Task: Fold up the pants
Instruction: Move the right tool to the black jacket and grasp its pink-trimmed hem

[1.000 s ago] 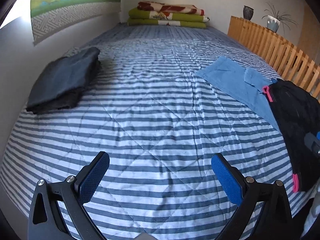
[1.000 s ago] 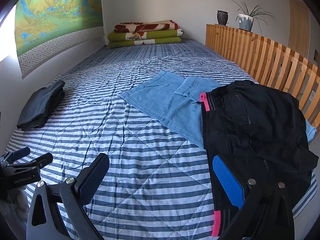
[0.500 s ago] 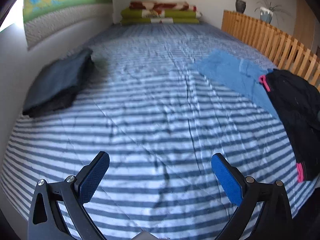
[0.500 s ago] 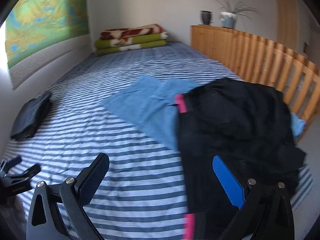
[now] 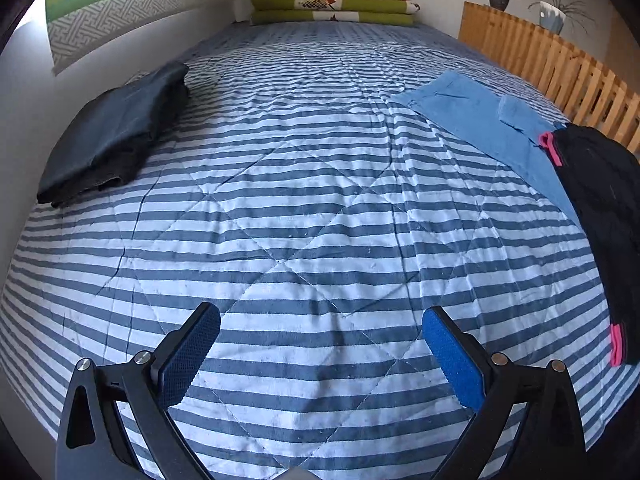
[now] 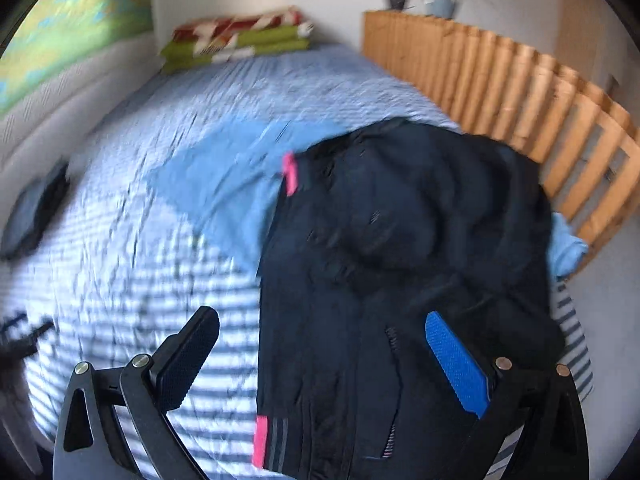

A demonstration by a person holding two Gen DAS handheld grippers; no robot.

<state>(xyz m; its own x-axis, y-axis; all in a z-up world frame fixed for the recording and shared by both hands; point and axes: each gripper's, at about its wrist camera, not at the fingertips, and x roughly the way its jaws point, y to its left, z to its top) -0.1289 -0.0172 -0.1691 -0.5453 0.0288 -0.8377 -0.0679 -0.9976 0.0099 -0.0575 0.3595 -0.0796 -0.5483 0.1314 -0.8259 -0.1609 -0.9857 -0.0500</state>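
Black pants with pink trim [image 6: 400,248] lie crumpled at the right side of the striped bed [image 5: 304,208], partly over a light blue garment [image 6: 224,176]. My right gripper [image 6: 322,344] hovers open just above the near end of the black pants; nothing is between its fingers. The left wrist view shows the black pants [image 5: 600,184] and the light blue garment [image 5: 488,120] at the right edge. My left gripper [image 5: 320,342] is open over bare striped bedding, well left of the pants. A folded dark garment [image 5: 116,132] rests near the left wall.
Folded green and red blankets [image 5: 332,0] are stacked at the far end of the bed. A wooden slatted rail [image 6: 520,92] runs along the right side, with a vase and a potted plant [image 5: 554,12] on it. A wall closes the left side.
The right gripper has swung right and now hangs directly above the black pants; its view is blurred by motion. The left gripper shifted only slightly over the bedding. Both stayed open.
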